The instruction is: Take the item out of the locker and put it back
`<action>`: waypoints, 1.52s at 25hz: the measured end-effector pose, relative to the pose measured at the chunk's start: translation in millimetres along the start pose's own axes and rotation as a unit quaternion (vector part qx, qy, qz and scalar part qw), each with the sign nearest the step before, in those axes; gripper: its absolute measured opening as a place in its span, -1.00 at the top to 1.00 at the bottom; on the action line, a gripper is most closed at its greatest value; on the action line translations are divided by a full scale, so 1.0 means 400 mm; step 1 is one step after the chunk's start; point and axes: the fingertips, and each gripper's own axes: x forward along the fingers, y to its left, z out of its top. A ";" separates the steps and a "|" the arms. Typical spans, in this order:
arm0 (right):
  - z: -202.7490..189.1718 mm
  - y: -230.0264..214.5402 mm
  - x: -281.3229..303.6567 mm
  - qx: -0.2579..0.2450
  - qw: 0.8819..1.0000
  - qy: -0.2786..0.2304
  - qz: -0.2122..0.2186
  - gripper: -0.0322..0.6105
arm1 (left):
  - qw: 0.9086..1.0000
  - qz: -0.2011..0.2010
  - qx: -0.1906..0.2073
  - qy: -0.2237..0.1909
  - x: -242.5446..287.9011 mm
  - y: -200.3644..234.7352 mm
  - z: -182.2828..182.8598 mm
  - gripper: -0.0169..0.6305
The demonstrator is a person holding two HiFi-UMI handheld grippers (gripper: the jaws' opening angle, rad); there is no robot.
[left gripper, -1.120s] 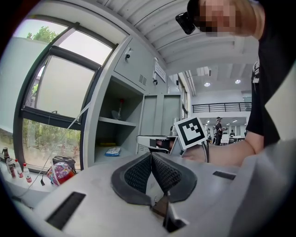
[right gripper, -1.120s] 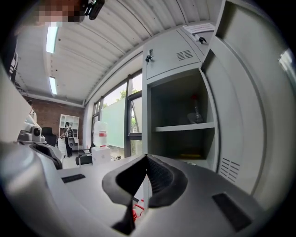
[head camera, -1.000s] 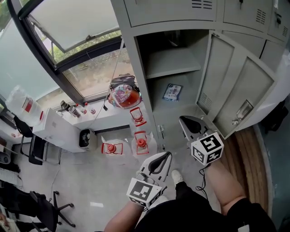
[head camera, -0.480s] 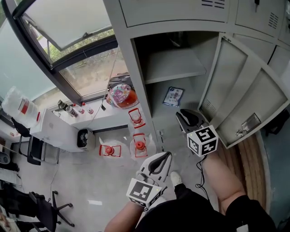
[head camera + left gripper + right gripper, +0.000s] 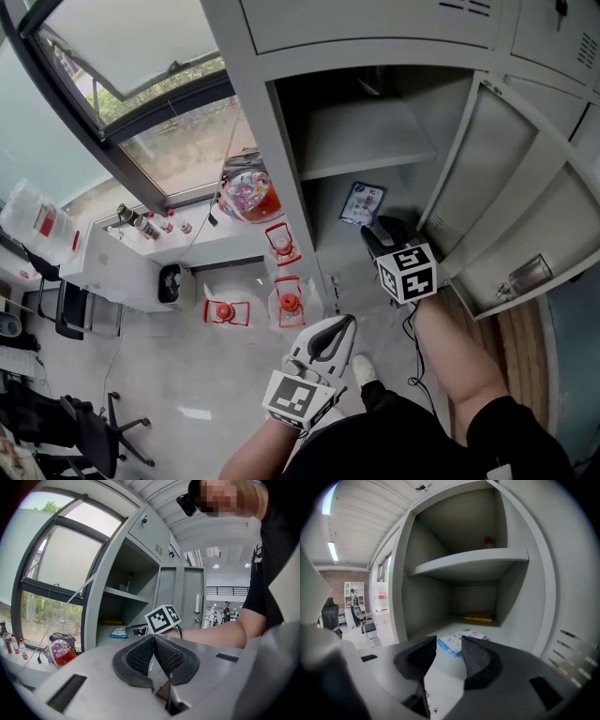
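Overhead, the right gripper point(image 5: 380, 231) reached into the open locker point(image 5: 281, 159), where the blue packet point(image 5: 362, 202) lay at the bottom. From the left gripper point(image 5: 153, 641), outside the locker, fingers sat pressed together, empty. From the right, fingers had just been opening, nothing between them; closing early could shove the flat packet deeper into the locker.

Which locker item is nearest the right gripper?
The blue-and-white packet, just beyond the right gripper, whose empty jaws have just been opening; the yellow item lies far back, the red one on the upper shelf.
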 end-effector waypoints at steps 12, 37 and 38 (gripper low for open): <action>-0.043 -0.033 0.100 -0.002 0.998 0.068 0.004 0.04 | 1.000 0.011 -0.011 0.008 0.020 0.050 -0.013 0.90; -0.065 -0.039 0.100 -0.028 0.994 0.101 -0.017 0.51 | 1.000 0.019 -0.021 0.010 -0.002 0.071 -0.014 0.90; -0.061 -0.037 0.096 -0.027 0.995 0.096 -0.017 0.51 | 1.000 0.019 -0.019 0.010 -0.005 0.070 -0.015 0.90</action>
